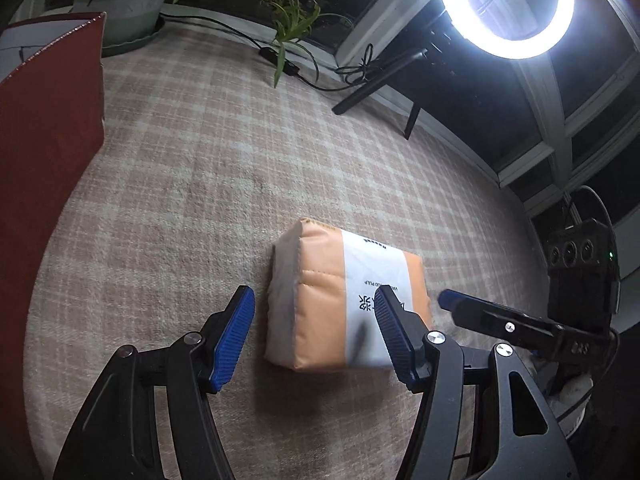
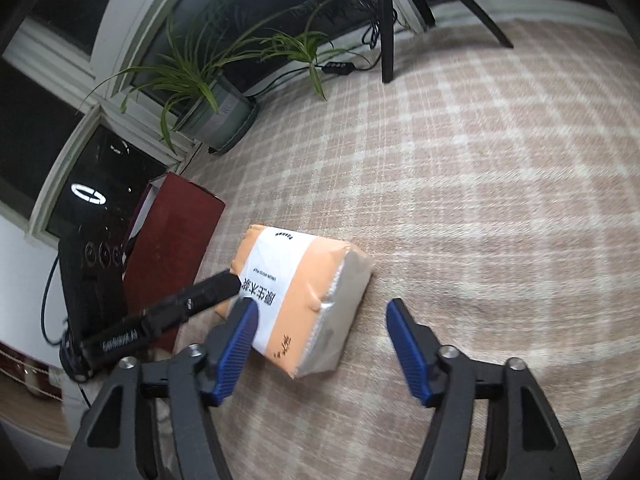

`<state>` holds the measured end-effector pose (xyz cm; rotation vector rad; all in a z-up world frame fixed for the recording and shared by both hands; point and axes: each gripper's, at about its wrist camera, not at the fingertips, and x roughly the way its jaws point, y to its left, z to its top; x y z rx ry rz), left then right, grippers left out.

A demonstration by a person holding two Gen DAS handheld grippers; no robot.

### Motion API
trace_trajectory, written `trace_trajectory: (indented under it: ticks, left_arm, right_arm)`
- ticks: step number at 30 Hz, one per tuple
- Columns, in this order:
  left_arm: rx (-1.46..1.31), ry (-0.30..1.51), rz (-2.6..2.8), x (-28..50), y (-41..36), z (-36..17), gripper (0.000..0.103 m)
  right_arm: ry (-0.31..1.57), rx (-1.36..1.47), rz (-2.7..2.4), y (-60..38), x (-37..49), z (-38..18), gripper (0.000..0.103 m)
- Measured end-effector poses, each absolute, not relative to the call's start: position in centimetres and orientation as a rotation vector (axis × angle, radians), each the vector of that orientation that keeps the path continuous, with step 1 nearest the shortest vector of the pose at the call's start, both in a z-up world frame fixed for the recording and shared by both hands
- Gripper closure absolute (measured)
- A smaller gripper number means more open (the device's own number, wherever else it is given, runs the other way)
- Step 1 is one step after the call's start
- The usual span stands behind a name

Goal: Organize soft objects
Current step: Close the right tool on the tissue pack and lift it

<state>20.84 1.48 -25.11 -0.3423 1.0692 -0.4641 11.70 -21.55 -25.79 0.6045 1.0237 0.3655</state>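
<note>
A: What's the left tool [image 1: 316,300] doing?

B: Its two blue-padded fingers [image 1: 234,336] are spread wide, angled down at the checked rug [image 1: 192,168]. Nothing is pinched. The tissue pack [image 1: 344,300] lies flat on the rug just ahead, partly between the fingers; the right-hand finger crosses in front of the pack's white band, and I cannot tell whether it touches. The left-hand finger stands clear of the pack, with bare rug between.

A: And the right tool [image 2: 320,312]?

B: Also spread, holding nothing. From its own camera the tissue pack [image 2: 298,300] sits just ahead and toward its left finger [image 2: 236,344], which overlaps the pack's near corner. Its right finger is well apart from the pack, over open rug [image 2: 480,200].

A: Do the two tools see each other?

B: Yes. In the left view the right tool [image 1: 452,300] pokes in from the right, tip just beside the pack's far end. In the right view the left tool [image 2: 230,280] comes in from the left, with its tip over the pack's printed face.

A: Farther out?

B: A dark red box [image 2: 172,248] stands just left of the pack in the right view. Beyond, a potted plant [image 2: 212,92] by the window, and a lit ring light [image 1: 506,4] on a tripod.
</note>
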Motion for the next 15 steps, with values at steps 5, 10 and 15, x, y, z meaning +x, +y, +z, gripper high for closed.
trace_trajectory:
  ticks: [5,10,15]
  left_arm:
    - [-0.341,1.08,-0.476,20.5,1.3,-25.7,0.048]
    - [-0.357,1.07,-0.499,20.2,1.5,-25.6,0.057]
    - [-0.343,1.061,-0.496,19.8,1.2,-25.4,0.059]
  right_arm:
    - [1.041,0.616,0.361,-20.8,12.5,-26.6,0.051]
    - [1.069,0.646,0.381,-20.4,13.1,-27.5,0.061]
    - [1.069,0.641,0.379,-20.0,13.3,-27.5,0.062]
